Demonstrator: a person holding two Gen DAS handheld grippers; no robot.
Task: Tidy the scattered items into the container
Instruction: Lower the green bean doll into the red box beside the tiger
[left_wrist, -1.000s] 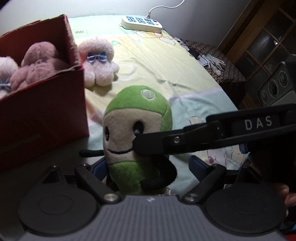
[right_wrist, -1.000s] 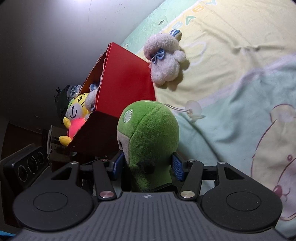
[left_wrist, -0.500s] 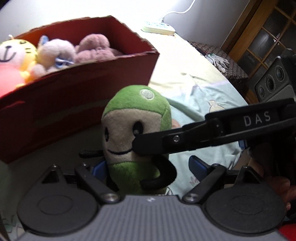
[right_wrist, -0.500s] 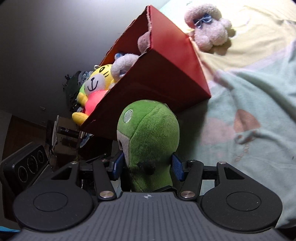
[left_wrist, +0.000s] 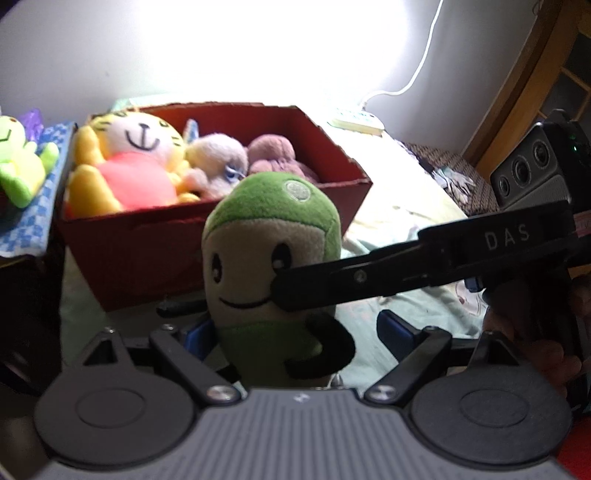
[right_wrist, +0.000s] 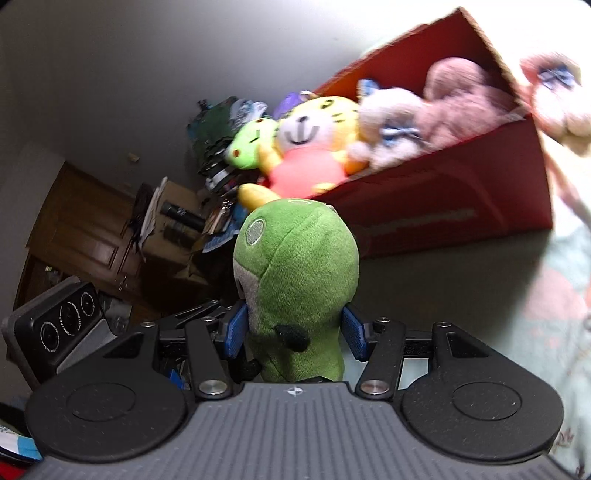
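Green plush guy (left_wrist: 271, 258) is riding up between both sets of tongs now. Compared with a second ago, the red cardboard box (left_wrist: 221, 236) has swung from off at the left edge to sitting right behind the toy, and you can now look down into it over the near wall. So the carry has basically arrived at the container.

Grip-wise: the right gripper (right_wrist: 293, 334) has its blue pads pressed on both flanks of the green toy, so it's clamped on it. The left gripper (left_wrist: 295, 332) is less clear: one blue pad looks tucked against the toy's side, the other stands apart from it, so it reads as spread, not squeezing. The right tool's black finger crosses in front of the toy's face in the left wrist view.

Inside the box already: a yellow tiger (left_wrist: 129, 162), a pale plush with a blue bow (left_wrist: 218, 162) and a mauve plush (left_wrist: 275, 153). One pink plush (right_wrist: 554, 99) lies on the bedsheet (left_wrist: 399, 206) past the box's far corner, so that's still to do.

My guess is the next bit is lifting over the near wall and letting go into the free space at the right end.
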